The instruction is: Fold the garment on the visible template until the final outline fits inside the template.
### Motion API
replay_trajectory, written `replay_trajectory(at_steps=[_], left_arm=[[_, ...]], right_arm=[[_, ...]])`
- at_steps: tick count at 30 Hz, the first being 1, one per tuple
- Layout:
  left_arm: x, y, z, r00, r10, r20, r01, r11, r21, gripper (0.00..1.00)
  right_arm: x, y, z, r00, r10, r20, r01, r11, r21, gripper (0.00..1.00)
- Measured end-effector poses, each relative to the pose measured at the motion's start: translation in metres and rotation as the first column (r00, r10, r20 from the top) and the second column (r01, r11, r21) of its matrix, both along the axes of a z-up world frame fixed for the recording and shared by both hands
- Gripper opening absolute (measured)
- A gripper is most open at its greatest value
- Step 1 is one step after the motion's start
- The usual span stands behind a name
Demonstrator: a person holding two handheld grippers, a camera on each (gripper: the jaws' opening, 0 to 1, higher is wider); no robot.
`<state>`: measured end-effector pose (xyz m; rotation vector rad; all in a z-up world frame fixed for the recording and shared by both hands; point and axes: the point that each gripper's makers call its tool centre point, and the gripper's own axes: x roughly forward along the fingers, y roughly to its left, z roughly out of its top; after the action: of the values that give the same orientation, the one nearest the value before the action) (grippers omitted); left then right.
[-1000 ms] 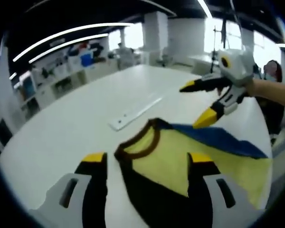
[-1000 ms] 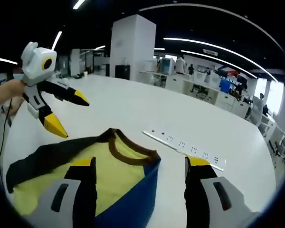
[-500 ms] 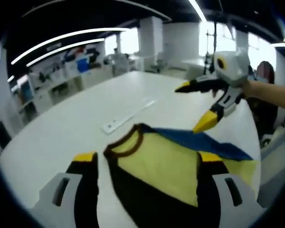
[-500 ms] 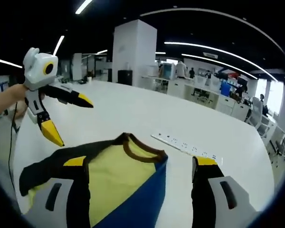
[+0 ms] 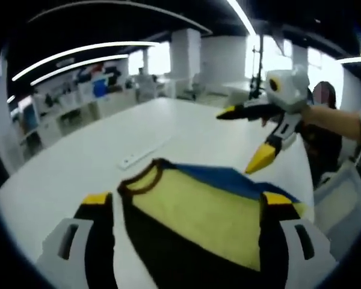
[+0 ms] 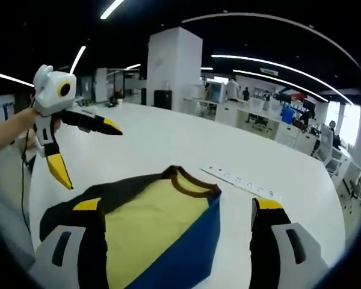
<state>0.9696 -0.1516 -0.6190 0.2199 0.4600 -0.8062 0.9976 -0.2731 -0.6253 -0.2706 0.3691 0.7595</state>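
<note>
Left hand-held gripper (image 5: 185, 208) nearest in left gripper view: jaws spread wide, nothing between, hovering above garment (image 5: 198, 211). Right hand-held gripper (image 6: 177, 217) likewise wide open, empty, raised over same garment (image 6: 162, 229). Garment lay flat on white worktop (image 5: 66, 162), yellow panel up, dark sleeve one side, blue other, brown collar pointing away; likely spread for first fold. Template outline not discernible. Beyond collar: white power strip (image 6: 240, 180). Both held off cloth, tilted down, apparently lining up on sleeves.

You're working under bright ceiling strip lights (image 6: 271, 63); window glare is washing out the far side, and edges are perhaps blurring.
</note>
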Motion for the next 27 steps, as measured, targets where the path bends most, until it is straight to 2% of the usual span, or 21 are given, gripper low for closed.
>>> replay_trajectory(at_steps=[5,16,20,23,27], left_arm=[[-0.019,-0.003,0.015,0.999,-0.015,0.031,0.016,1.0,-0.025,1.0],[-0.06,-0.002,0.042,0.998,-0.016,0.067,0.02,0.998,-0.066,1.0],[-0.072,0.003,0.056,0.995,0.004,0.102,0.005,0.996,-0.086,1.0],[-0.09,0.002,0.067,0.992,0.008,0.125,0.006,0.994,-0.107,1.0],[-0.109,0.002,0.073,0.991,-0.005,0.132,0.02,0.994,-0.109,1.0]], right_arm=[[-0.018,-0.006,0.01,1.0,-0.01,0.009,0.009,1.0,0.026,1.0],[-0.065,-0.006,0.028,0.999,0.006,0.048,-0.008,1.0,0.03,1.0],[-0.081,-0.009,0.03,0.998,0.012,0.059,-0.014,1.0,0.02,1.0],[-0.095,-0.013,0.031,0.998,0.004,0.06,-0.007,0.999,0.043,1.0],[-0.11,-0.022,0.026,0.998,-0.014,0.061,0.012,0.999,0.034,0.98]])
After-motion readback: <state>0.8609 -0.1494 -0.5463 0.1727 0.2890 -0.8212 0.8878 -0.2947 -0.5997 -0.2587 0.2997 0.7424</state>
